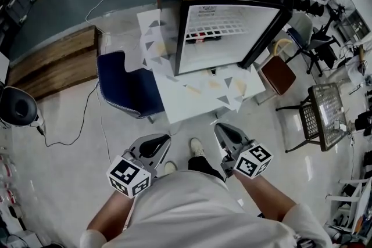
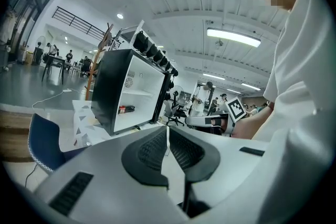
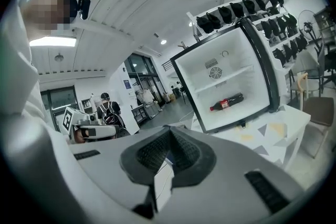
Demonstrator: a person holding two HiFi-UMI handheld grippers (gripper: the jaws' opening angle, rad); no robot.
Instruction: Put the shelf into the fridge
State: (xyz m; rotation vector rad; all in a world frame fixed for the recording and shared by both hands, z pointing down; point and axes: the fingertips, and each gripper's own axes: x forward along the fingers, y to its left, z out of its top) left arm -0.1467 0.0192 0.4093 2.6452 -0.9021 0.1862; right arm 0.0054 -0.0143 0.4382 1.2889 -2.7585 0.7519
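A small black fridge (image 1: 224, 14) stands on a white table (image 1: 203, 93) ahead of me, its door (image 1: 268, 26) swung open to the right. A white wire shelf (image 1: 224, 27) lies across its upper part, seen edge-on in the right gripper view (image 3: 231, 75). A dark bottle with a red label (image 3: 227, 101) lies on the fridge floor. Close to my body, well short of the table, my left gripper (image 1: 157, 143) and right gripper (image 1: 226, 134) are both shut and hold nothing. The pads meet in the left gripper view (image 2: 168, 147) and the right gripper view (image 3: 169, 152).
A blue chair (image 1: 125, 87) stands left of the table and a brown stool (image 1: 279, 74) right of it. Further right a wire grid (image 1: 325, 110) rests on a black stand. A wooden platform (image 1: 52, 64) lies at the left, with a cable (image 1: 87, 119) across the floor.
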